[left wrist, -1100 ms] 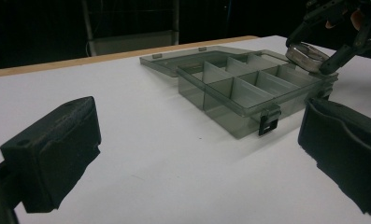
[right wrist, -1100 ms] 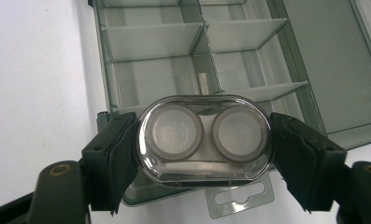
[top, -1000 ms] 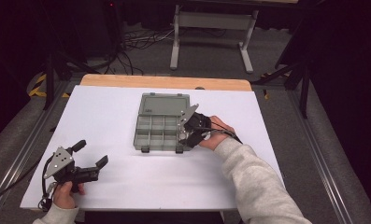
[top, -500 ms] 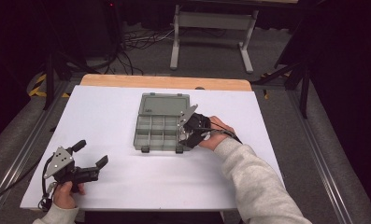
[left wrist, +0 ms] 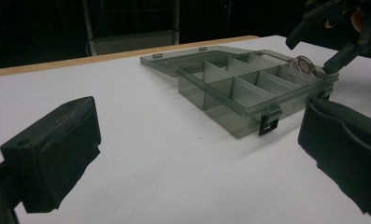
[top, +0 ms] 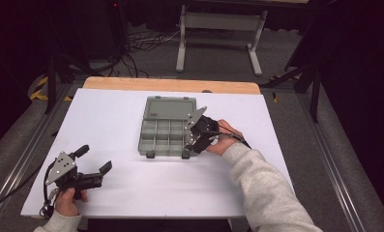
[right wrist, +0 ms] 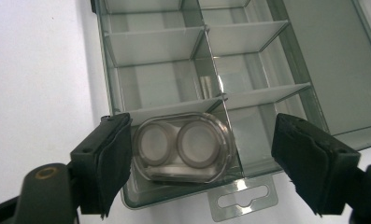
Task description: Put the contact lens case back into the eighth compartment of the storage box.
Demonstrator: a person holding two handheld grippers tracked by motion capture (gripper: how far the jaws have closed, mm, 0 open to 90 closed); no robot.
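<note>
A grey see-through compartment box (top: 155, 137) lies open in the middle of the white table, its lid (top: 170, 108) flat behind it. My right gripper (top: 192, 137) is at the box's near right corner, pointing down into it. In the right gripper view a small clear oval case (right wrist: 182, 147) with two round discs rests in a corner compartment of the box (right wrist: 155, 44). My right gripper (right wrist: 204, 140) straddles it; its jaws have just been opening, and the right pad stands well off the case. My left gripper (top: 95, 158) stands open at the table's near left, nothing between its jaws.
The white table top (top: 107, 116) has a wooden strip (top: 170, 85) along its far edge. A metal stand (top: 218, 29) and cables lie on the floor beyond. The left gripper view shows the box (left wrist: 248, 93) and the clear case (left wrist: 306, 64) off to the right.
</note>
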